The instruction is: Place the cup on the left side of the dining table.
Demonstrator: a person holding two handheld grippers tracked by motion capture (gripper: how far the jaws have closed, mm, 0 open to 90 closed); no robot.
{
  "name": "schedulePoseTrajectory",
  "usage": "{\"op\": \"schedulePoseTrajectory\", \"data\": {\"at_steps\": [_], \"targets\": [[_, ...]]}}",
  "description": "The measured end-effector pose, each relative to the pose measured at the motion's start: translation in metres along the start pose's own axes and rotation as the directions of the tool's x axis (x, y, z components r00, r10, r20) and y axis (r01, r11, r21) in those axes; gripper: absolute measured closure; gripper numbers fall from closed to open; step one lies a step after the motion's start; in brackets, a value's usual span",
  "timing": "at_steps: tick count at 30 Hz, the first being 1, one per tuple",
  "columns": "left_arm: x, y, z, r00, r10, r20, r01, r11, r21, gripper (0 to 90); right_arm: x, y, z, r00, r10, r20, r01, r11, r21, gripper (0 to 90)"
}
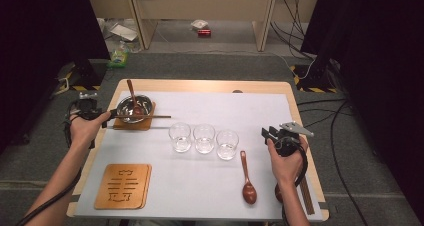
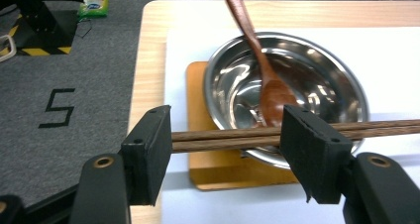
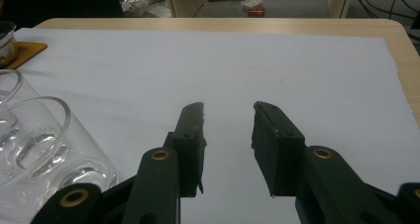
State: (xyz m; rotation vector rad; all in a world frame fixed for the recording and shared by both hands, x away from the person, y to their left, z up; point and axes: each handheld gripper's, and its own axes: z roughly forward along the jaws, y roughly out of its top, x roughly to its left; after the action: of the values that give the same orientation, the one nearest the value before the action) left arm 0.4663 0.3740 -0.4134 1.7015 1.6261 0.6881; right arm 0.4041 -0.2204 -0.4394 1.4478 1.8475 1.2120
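the pair of dark wooden chopsticks (image 2: 297, 131) is lying across the round steel bowl (image 2: 317, 80), between the released left gripper (image 2: 225, 144); the right gripper (image 3: 228, 135) is idling, released and empty, with one place setting remaining.

A lab: black curtains (image 1: 40, 46), hazard-taped stands (image 1: 307, 81), trailing floor cables (image 1: 345, 131).

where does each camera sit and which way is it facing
High view: above the person's side, facing forward and down on the table; forearms, both hands and grippers show.
Left gripper view: rides the left gripper, facing the bowl and chopsticks; its open jaws show.
Right gripper view: rides the right gripper, facing across the table; its empty jaws show.
Shared: high and right gripper views show the glasses.
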Motion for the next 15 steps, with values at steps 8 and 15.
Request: {"op": "schedulePoseTrajectory", "data": {"at_steps": [8, 15], "targets": [[-0.020, -0.001, -0.003, 0.9987, 0.014, 0.048, -0.014, 0.9999, -0.002, 35.9, -0.001, 0.000, 0.003, 1.0000, 0.003, -0.004, -0.003, 1.000, 0.004, 65.1], [-0.043, -0.002, -0.004, 0.9937, 0.039, 0.105, -0.038, 0.9992, -0.014, 35.2, -0.003, 0.001, 0.000, 0.9999, 0.015, -0.002, -0.015, 1.000, 0.006, 64.9]]}}
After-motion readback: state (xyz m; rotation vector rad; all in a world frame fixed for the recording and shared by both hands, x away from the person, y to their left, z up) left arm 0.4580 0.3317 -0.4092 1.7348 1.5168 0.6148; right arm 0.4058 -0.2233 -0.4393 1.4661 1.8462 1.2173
